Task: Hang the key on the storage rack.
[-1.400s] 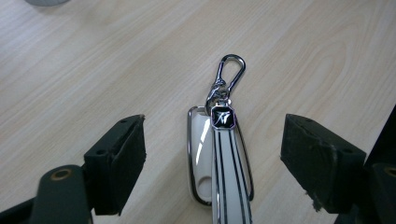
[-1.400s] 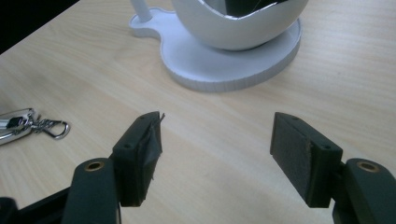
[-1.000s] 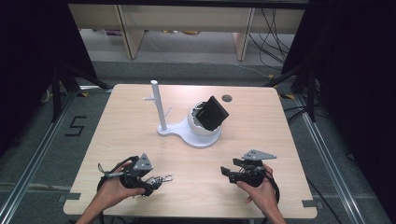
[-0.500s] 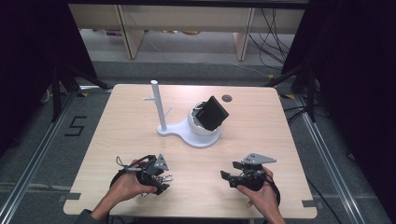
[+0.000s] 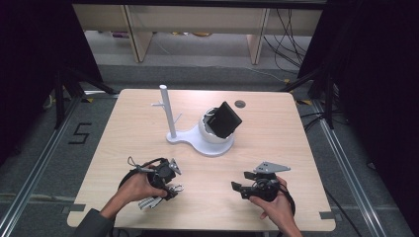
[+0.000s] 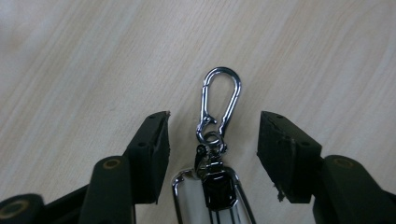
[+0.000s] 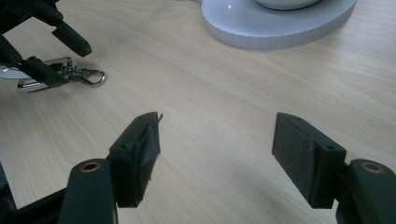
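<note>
A silver key fob with a carabiner clip lies flat on the wooden table. My left gripper straddles it near the table's front left. Its jaws have just been closing, with the fob's swivel end between them and both pads still clear of it. In the high view the left gripper sits over the keychain. My right gripper rests at the front right, open with nothing between its pads. The right gripper view also shows the keychain under the left gripper's fingers.
A white stand with a thin upright post sits mid-table, and a black box rests tilted on its dome. Its base lies ahead of the right gripper. A small dark grommet sits near the far edge.
The left hand has slid right along the table until its jaws came around the keychain, and the jaws have narrowed. The right hand has stayed put.
</note>
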`<state>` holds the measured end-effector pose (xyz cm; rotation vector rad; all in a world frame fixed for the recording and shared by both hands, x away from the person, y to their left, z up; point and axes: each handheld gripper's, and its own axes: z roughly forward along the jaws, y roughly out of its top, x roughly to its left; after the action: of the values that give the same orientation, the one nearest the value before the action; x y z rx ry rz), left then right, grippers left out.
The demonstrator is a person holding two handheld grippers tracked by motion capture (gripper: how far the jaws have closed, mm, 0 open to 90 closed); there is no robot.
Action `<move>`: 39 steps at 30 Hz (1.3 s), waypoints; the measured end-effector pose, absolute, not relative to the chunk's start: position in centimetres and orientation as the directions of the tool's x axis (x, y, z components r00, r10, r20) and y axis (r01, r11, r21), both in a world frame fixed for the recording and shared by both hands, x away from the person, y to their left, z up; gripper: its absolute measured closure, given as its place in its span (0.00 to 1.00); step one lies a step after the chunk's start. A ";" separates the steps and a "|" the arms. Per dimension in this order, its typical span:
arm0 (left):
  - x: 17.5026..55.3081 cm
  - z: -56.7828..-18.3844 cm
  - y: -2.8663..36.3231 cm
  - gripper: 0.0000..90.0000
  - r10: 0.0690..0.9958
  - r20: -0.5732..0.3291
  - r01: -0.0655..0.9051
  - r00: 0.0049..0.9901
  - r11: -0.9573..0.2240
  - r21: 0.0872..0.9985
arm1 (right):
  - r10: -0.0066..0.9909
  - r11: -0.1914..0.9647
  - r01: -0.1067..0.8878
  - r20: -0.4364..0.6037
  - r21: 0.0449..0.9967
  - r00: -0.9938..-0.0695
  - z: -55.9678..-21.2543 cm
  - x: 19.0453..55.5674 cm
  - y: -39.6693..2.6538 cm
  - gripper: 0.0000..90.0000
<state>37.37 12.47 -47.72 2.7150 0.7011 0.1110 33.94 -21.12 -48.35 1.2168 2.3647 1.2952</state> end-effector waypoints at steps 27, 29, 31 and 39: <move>38.0 -47.9 9.4 0.82 0.424 0.020 0.420 0.905 -0.902 0.103 | 0.722 0.269 0.596 0.252 0.756 -0.645 -48.3 33.7 -20.8 0.37; 38.0 -47.9 9.3 0.83 0.418 0.018 0.414 0.908 -0.904 0.107 | 0.717 0.261 0.597 0.262 0.758 -0.646 -48.3 33.7 -20.8 0.37; 38.0 -47.9 9.3 0.83 0.407 0.019 0.403 0.913 -0.909 0.105 | 0.721 0.268 0.594 0.251 0.758 -0.646 -48.3 33.8 -20.8 0.37; 38.0 -47.9 9.4 0.84 0.374 0.022 0.369 0.927 -0.923 0.109 | 0.721 0.270 0.590 0.246 0.761 -0.647 -48.4 33.9 -20.9 0.37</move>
<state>37.95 9.43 -47.85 2.9822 0.5763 0.0641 33.86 -20.95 -48.35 1.2399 2.3807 1.3229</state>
